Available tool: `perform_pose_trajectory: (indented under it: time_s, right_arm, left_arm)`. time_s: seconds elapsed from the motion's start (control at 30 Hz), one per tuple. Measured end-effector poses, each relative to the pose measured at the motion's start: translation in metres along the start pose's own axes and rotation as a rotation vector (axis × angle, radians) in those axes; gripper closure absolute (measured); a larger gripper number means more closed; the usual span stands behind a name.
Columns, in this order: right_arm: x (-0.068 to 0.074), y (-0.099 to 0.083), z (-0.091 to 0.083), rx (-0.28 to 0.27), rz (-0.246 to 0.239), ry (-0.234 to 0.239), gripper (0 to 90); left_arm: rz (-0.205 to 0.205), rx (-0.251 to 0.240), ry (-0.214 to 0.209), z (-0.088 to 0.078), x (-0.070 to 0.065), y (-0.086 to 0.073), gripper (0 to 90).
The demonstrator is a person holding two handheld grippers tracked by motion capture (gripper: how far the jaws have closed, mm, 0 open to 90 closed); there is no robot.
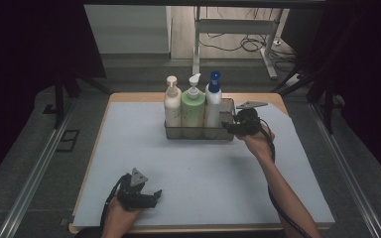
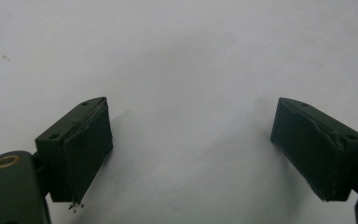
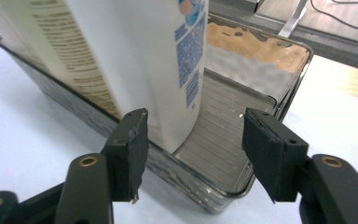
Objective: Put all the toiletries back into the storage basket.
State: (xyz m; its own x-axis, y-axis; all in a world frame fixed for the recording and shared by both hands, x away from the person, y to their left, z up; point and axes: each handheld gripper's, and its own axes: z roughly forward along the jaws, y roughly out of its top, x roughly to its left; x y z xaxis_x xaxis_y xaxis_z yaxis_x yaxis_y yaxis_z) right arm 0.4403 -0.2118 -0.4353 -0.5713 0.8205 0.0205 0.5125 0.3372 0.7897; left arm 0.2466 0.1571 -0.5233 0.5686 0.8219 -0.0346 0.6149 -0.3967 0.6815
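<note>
Jaws of the right gripper (image 3: 193, 154) stand partly open with nothing clamped between them; they straddle the near corner of the metal tray (image 3: 279, 100), and no pad presses on the rim or on a bottle. Jaws of the left gripper (image 2: 191, 154) stand wide apart over bare table covering (image 2: 182, 56), holding nothing.

In the high view the tray (image 1: 226, 105) sits at the far middle of the table (image 1: 188, 163), carrying three pump bottles upright in a row: a cream bottle (image 1: 172, 105), a green bottle (image 1: 193, 109) and a white bottle with a blue pump (image 1: 213, 101). The right gripper (image 1: 230, 128) is at the tray's right end, just beside the white bottle (image 3: 140, 60); an open bay of tray floor lies past that bottle. The left gripper (image 1: 151, 196) rests near the front edge, well apart from the tray.

Assessment: the right hand appears to be at the point of letting go of the white bottle or the tray end. To do this well, the pads should clear the rim and the bottle fully before the hand moves, and withdrawal should run straight back along the jaws, not sideways, since a sideways drag could catch the rim and tip the tall bottles. The left gripper could steady the tray's other end if it shifts.
</note>
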Motion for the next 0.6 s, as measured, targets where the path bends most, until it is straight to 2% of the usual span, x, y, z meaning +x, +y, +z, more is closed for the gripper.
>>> perform_pose_trajectory:
  time_s: [0.37, 0.47, 0.6]
  right_arm:
    - [0.004, -0.010, -0.017, 0.010, -0.024, 0.078, 26.2]
    - [0.006, -0.012, -0.022, 0.011, -0.036, 0.089, 19.6]
    - [0.011, -0.015, -0.031, 0.016, -0.061, 0.079, 13.3]
  left_arm:
    - [0.000, 0.000, 0.000, 0.000, 0.000, 0.000, 12.1]
    - [0.000, 0.000, 0.000, 0.000, 0.000, 0.000, 12.1]
    - [0.000, 0.000, 0.000, 0.000, 0.000, 0.000, 12.1]
